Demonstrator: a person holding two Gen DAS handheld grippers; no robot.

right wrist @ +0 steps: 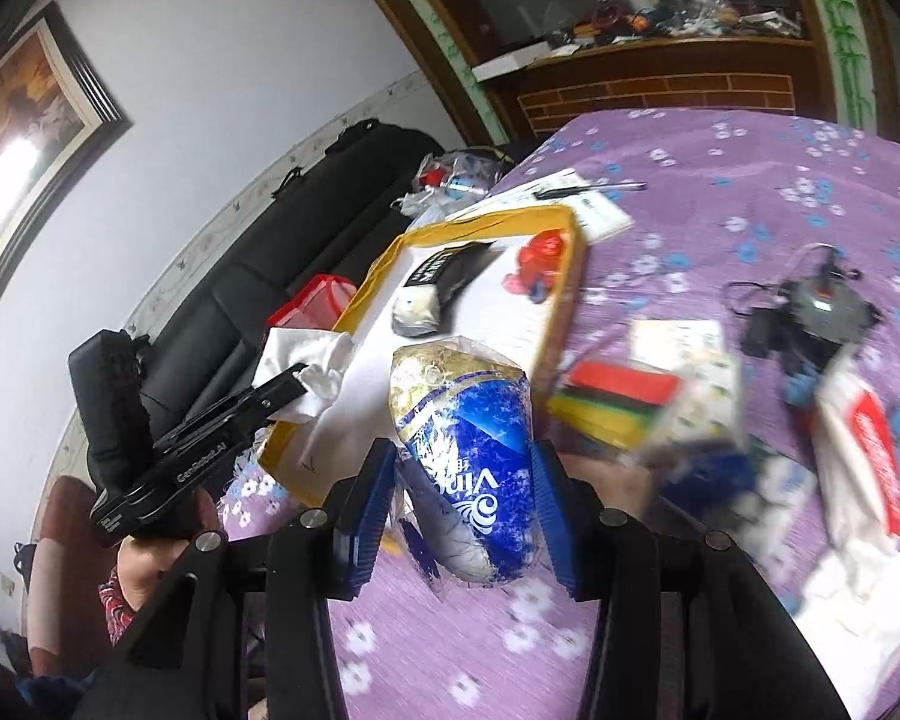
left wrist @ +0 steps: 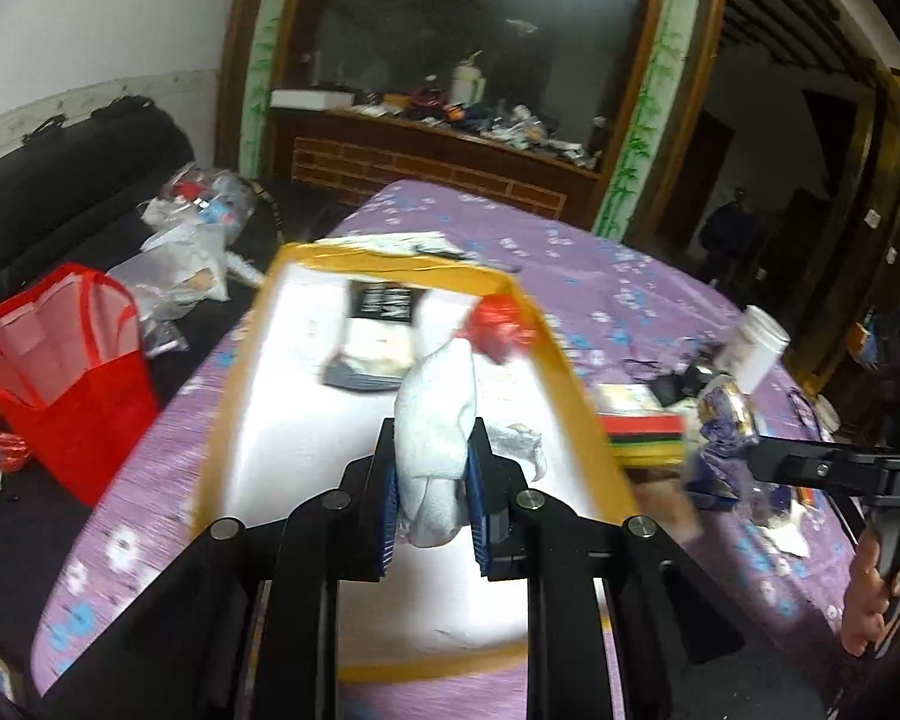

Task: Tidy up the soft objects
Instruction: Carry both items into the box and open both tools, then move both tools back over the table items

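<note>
Left gripper: blue pads clamped on a rolled white cloth, held above the near part of the yellow-rimmed tray. Right gripper: clamped on a blue-and-gold tissue pack in clear wrap, held above the bench just beside the tray's near right corner.

Tray contents: white floor; a dark-and-pale folded item with a black label near the middle; a red crinkled item against the far right rim. A small grey-white scrap lies just right of the held cloth.

Bench surface: purple floral cover. Right of the tray, a stack of red, yellow and green cloths; beyond it, a white jar and a black tangle of cable. Papers and a pen lie past the tray's far edge. Items at the right edge of the right wrist view are blurred; not identified.

Room: left of the bench, a red bag and clear plastic bags on a black sofa. Far side, a brick-patterned counter carrying clutter, within a bamboo-painted frame. A framed picture hangs on the white wall.
</note>
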